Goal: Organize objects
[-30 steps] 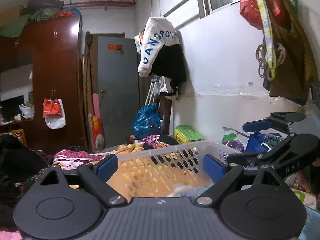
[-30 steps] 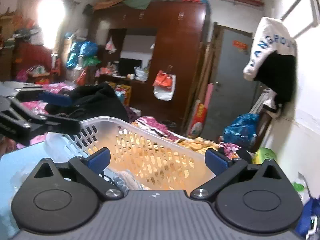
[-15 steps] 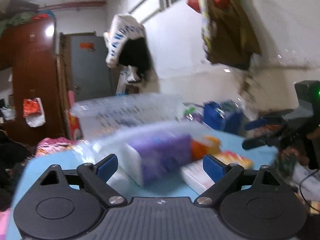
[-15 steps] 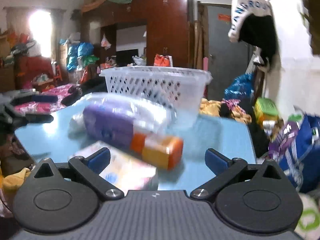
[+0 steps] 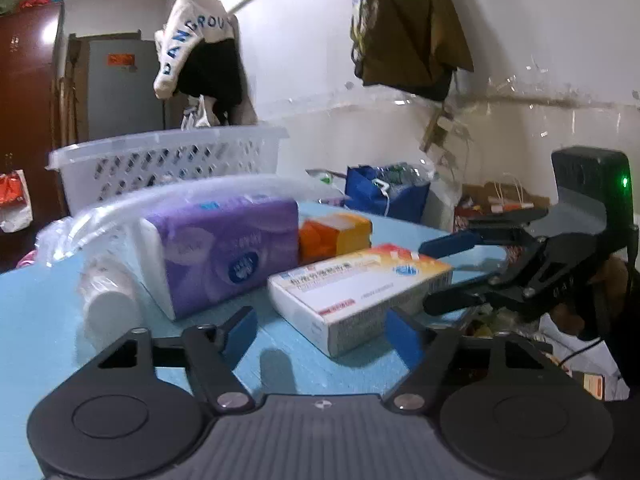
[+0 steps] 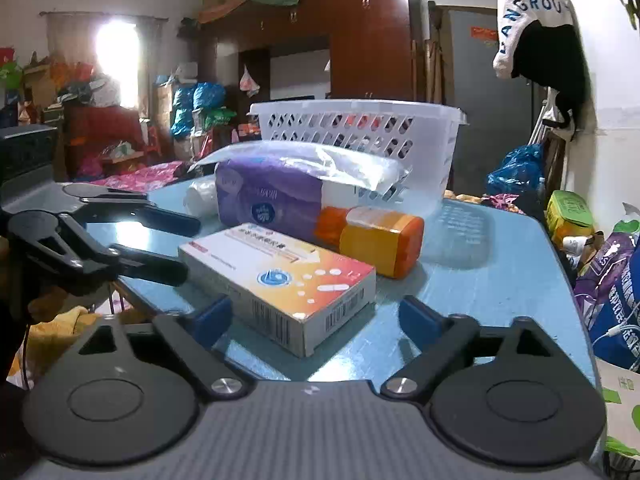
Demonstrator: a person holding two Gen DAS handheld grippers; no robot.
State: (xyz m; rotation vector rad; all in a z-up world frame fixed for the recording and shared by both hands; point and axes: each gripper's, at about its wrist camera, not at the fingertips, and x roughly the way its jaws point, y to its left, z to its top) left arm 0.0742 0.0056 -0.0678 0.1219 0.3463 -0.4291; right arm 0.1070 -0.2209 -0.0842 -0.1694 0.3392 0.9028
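On the blue table lie a white medicine box, a purple tissue pack, an orange bottle and a stack of white cups in clear plastic. A white slotted basket stands behind them. My left gripper is open and empty just short of the box; it also shows in the right wrist view. My right gripper is open and empty, its fingers either side of the box's near corner; the left wrist view shows it at the box's right.
Bags and a green box sit on the floor right of the table. A wall with hanging clothes runs along that side. A wardrobe and cluttered bedding lie behind.
Both grippers have dropped from above the basket and pulled back to table level. The box, tissue pack and bottle have come into view in front of them.
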